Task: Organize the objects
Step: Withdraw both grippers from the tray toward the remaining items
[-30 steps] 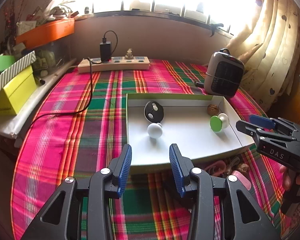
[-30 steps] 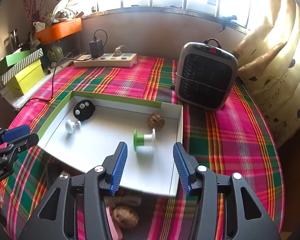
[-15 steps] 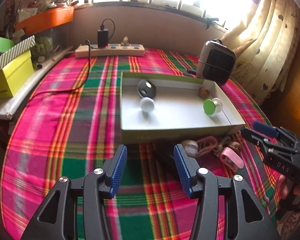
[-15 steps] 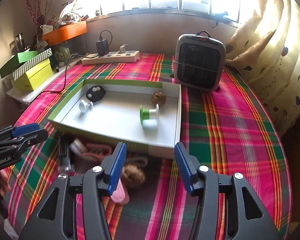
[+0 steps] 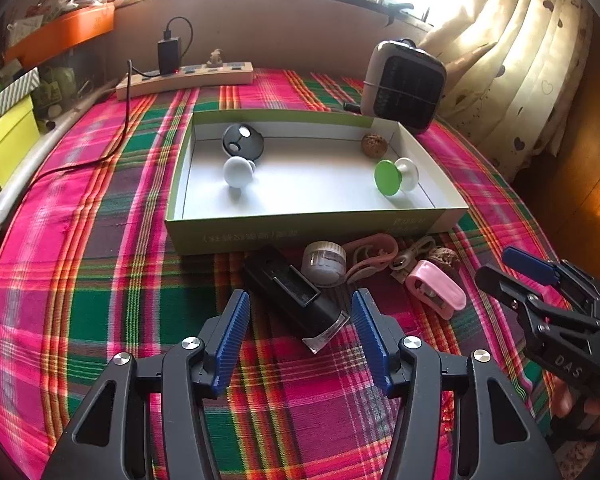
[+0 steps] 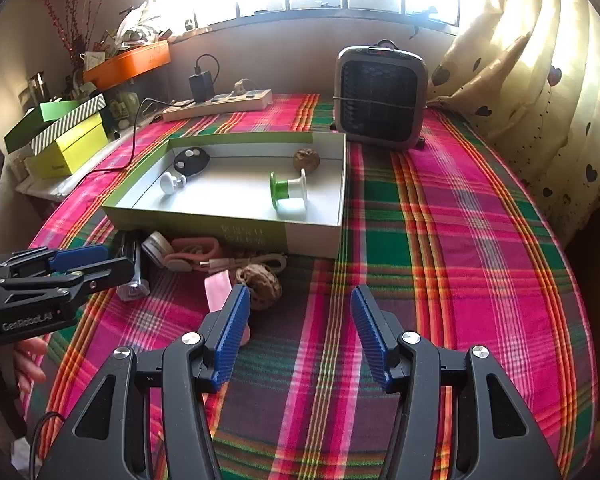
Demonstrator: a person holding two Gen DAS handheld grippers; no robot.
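A shallow green-and-white box (image 5: 300, 228) (image 6: 236, 228) holds a black key fob (image 5: 242, 142), a white knob (image 5: 238, 172), a walnut (image 5: 374, 145) and a green-and-white spool (image 5: 394, 176). In front of it on the plaid cloth lie a black clip-like device (image 5: 296, 294), a small round jar (image 5: 324, 262), a pink strap (image 5: 370, 254), a pink clip (image 5: 436, 288) and a second walnut (image 6: 260, 286). My left gripper (image 5: 300, 336) is open and empty, just short of the black device. My right gripper (image 6: 300, 332) is open and empty, right of the walnut.
A grey heater (image 6: 380, 94) stands behind the box at the right. A power strip with a charger (image 5: 184, 78) lies at the back. Yellow and green boxes (image 6: 66, 136) sit at the left edge. Curtains (image 6: 540, 80) hang on the right.
Both grippers have pulled back from over the box toward the table's near side. The loose items in front of the box have come into full view.
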